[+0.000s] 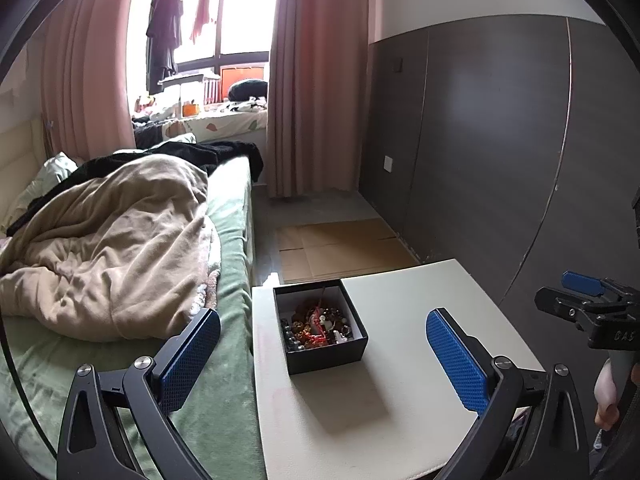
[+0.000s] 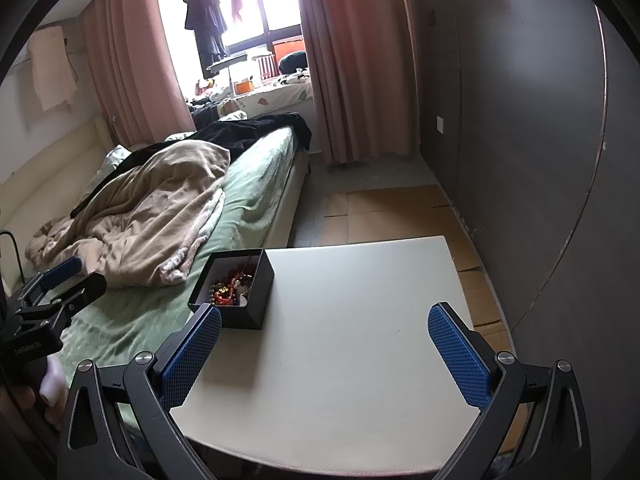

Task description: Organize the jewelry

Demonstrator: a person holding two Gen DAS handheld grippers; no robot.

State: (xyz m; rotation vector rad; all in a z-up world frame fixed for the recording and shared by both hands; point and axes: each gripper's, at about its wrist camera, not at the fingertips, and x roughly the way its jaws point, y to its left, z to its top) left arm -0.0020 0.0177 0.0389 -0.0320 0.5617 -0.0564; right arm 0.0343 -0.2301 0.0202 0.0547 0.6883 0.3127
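Note:
A small black open box (image 1: 320, 330) holding a tangle of beaded jewelry (image 1: 318, 326) sits at the far left part of a white table (image 1: 400, 360). In the right wrist view the box (image 2: 236, 290) stands at the table's (image 2: 340, 340) left edge. My left gripper (image 1: 322, 354) is open and empty, hovering above the table just before the box. My right gripper (image 2: 324, 350) is open and empty over the table, to the right of the box. The right gripper also shows at the right edge of the left wrist view (image 1: 588, 304).
A bed (image 1: 120, 260) with a green sheet and a rumpled beige blanket (image 1: 112, 248) lies left of the table. Flattened cardboard (image 1: 340, 248) covers the floor beyond it. A dark wardrobe wall (image 1: 500, 140) runs along the right. Pink curtains (image 1: 316, 80) frame a window.

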